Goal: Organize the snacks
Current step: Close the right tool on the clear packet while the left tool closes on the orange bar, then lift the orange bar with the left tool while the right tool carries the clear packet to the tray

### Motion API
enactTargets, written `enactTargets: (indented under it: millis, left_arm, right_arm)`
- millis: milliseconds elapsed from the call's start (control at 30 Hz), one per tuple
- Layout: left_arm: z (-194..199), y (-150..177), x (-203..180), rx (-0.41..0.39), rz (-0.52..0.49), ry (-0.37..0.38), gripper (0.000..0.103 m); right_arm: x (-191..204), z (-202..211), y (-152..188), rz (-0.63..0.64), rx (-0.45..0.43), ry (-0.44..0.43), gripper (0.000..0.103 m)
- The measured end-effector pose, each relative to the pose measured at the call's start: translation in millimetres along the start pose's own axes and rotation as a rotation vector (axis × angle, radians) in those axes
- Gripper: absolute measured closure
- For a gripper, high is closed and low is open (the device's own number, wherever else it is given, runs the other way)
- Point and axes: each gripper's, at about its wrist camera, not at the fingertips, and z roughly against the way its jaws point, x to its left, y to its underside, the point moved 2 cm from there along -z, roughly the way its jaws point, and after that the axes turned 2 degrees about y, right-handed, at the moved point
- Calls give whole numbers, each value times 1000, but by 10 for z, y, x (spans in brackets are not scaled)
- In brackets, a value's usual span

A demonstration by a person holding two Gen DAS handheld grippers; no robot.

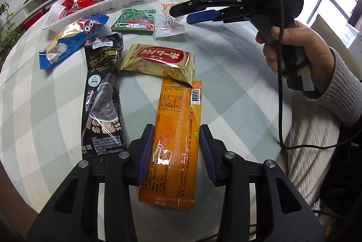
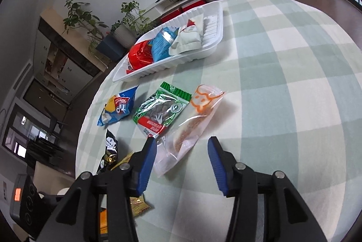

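My left gripper (image 1: 176,147) is open, its jaws on either side of a long orange snack packet (image 1: 174,142) that lies flat on the table. A black bar packet (image 1: 103,92), a gold packet (image 1: 158,60), a blue packet (image 1: 72,38), a green packet (image 1: 135,20) and a clear bun packet (image 1: 168,26) lie beyond. My right gripper (image 2: 182,151) is open and empty, hovering above the clear bun packet (image 2: 192,126); it also shows in the left wrist view (image 1: 194,12). A white tray (image 2: 210,47) holds red, blue and white packets.
The round table (image 2: 282,83) has a green and white checked cloth. The white tray (image 1: 52,16) sits at its far left edge. The person's hand and sleeve (image 1: 316,61) are at the right. Plants, a TV and shelves stand behind.
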Motion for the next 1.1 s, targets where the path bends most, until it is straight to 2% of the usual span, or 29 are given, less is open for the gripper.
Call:
enactTargets:
  millis: [167,333,433,533,633,767,1100]
  left_arm:
    - [4,8,4,-4,3,-2,65]
    - [3,7,-14,-5,-5,-14,64]
    - [2,6,-15,-10,-5,-21,64]
    - [4,12,-27,-15,-1,-23,65]
    - [12,19,-29,-17,5,-20,65]
    - [27,6,23,-24,42,3,66]
    - [129,64,83,-43,117,78,69]
  right_arm:
    - [100,-111,-105,37,4,62,51]
    - [365,-267,-116,237,26,213,51]
    - [474,-326,-36,372,29,302,56]
    - [452,-293,31,418,10,309,66]
    - [347,-196,47,375,8,255,73]
    - [232,-72,111,292,15,157,76]
    - [-223,128,245,-72,84,-172,78]
